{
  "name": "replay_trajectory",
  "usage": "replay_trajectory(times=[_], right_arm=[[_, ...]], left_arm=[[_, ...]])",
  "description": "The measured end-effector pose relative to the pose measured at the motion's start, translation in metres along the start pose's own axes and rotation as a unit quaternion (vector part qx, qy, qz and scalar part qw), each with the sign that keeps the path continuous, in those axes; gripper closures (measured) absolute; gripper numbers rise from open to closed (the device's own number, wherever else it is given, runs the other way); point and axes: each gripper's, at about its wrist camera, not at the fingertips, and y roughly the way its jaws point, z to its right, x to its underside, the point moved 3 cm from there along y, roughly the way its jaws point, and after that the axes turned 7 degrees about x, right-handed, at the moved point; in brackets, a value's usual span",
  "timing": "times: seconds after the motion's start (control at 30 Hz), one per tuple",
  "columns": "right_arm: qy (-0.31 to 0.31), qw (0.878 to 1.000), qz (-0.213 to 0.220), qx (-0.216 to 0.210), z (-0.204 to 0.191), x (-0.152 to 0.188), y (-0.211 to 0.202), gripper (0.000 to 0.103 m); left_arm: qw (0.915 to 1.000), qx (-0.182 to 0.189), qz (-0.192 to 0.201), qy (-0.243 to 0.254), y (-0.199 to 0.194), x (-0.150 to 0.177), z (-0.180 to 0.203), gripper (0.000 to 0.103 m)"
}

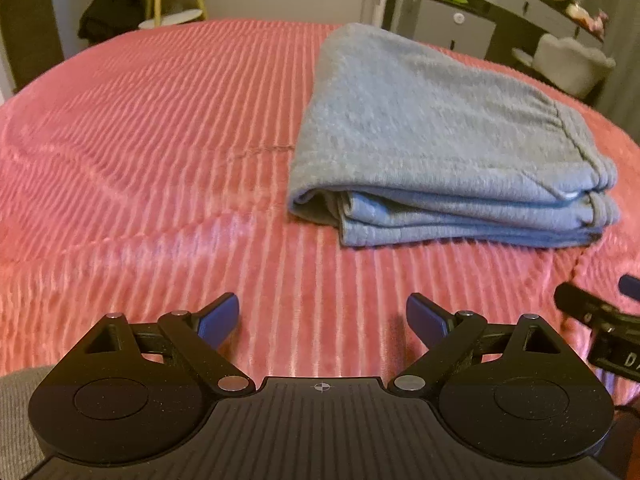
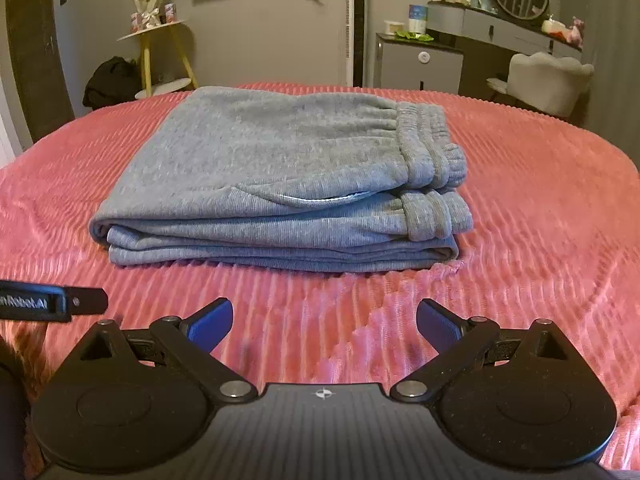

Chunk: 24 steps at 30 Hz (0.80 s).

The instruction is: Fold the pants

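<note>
Grey sweatpants (image 2: 276, 184) folded into stacked layers, resting mid-bed on pink ribbed bedspread (image 2: 540, 240), elastic waistband (image 2: 430, 156) at right end of stack. Left gripper (image 1: 322, 318): blue-padded fingers spread wide, holding nothing, short of stack at near edge of bed. Right gripper (image 2: 325, 322): fingers likewise spread, empty, apart from pants. Grippers side by side.

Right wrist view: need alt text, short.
Grey pants lie folded in a neat stack on a pink ribbed bedspread, waistband to the right. The open right gripper hovers empty in front of them, with the left gripper at the left edge.
</note>
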Motion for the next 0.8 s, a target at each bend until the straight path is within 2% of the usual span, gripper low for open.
replay_trajectory(times=[0.2,0.8], right_arm=[[-0.001,1.0,0.006,-0.007,-0.0014,-0.0007,0.0007,0.005],[-0.003,1.0,0.009,-0.007,-0.0031,-0.0007,0.0004,0.005]], left_arm=[[0.9995,-0.006,-0.004,0.029,0.0056,0.0017,0.0085,0.008],[0.9998,0.002,0.005,0.02,0.0025,0.0002,0.0055,0.008]])
